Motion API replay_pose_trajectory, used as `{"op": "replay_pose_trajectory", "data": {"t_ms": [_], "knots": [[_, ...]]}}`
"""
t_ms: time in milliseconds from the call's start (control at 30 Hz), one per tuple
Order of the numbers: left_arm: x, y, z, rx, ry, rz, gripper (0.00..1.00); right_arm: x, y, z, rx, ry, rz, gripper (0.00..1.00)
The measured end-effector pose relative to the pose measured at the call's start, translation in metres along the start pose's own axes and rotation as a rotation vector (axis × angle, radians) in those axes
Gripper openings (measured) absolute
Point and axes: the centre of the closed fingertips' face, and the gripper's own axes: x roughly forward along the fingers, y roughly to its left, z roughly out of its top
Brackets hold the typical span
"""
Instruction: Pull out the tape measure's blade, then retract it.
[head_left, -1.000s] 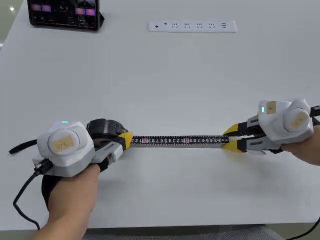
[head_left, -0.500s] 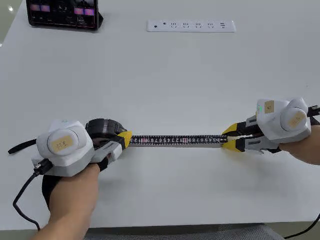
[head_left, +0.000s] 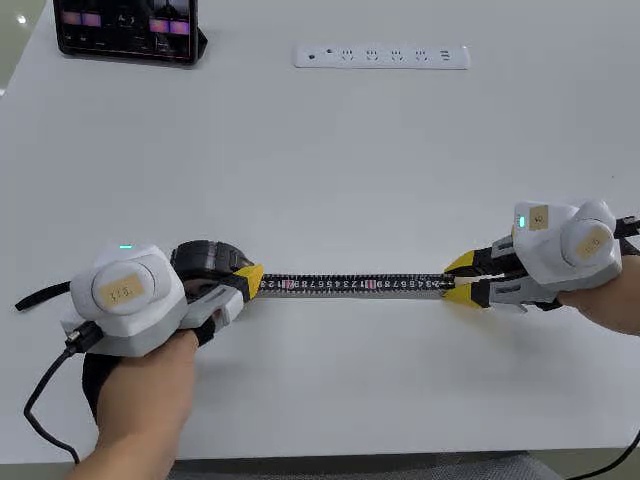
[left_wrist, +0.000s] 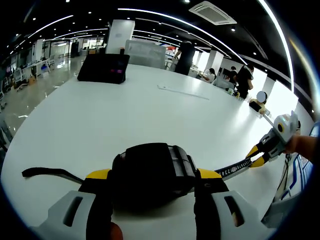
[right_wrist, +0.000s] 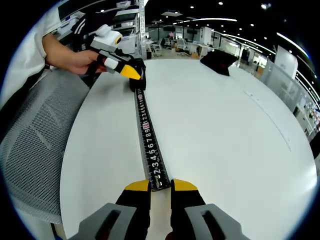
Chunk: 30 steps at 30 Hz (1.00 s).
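Observation:
The black tape measure case (head_left: 205, 258) rests on the white table (head_left: 330, 170) at the near left, and my left gripper (head_left: 250, 282) is shut on it. In the left gripper view the case (left_wrist: 152, 167) sits squeezed between the yellow-tipped jaws of the left gripper (left_wrist: 152, 176). The dark, numbered blade (head_left: 355, 283) lies stretched out flat to the right along the table. My right gripper (head_left: 459, 278) is shut on the blade's end. From the right gripper view, the blade (right_wrist: 147, 135) runs from the right gripper (right_wrist: 160, 186) away to the case (right_wrist: 138, 81).
A white power strip (head_left: 382, 56) lies at the back of the table and a dark tablet (head_left: 125, 28) stands at the back left. The case's black strap (head_left: 40, 295) trails left. A grey mesh chair (right_wrist: 35, 150) stands at the table's near edge.

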Motion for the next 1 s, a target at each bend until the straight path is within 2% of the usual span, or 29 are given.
{"op": "replay_pose_trajectory", "data": {"t_ms": [200, 533, 900, 1000], "knots": [[0.0003, 0.0, -0.0003, 0.012, 0.0, 0.002, 0.61, -0.0002, -0.0003, -0.0005, -0.005, 0.004, -0.001, 0.11], [0.0001, 0.0002, -0.0013, 0.031, 0.022, -0.002, 0.6, -0.001, -0.0009, -0.001, -0.008, 0.008, 0.0, 0.1], [-0.0008, 0.0002, -0.0022, 0.025, 0.027, -0.007, 0.59, -0.0006, -0.0022, -0.0002, -0.011, 0.018, -0.001, 0.1], [-0.0006, 0.0001, -0.0024, 0.02, 0.028, -0.009, 0.59, 0.001, -0.0027, 0.0036, -0.004, 0.002, 0.005, 0.1]]}}
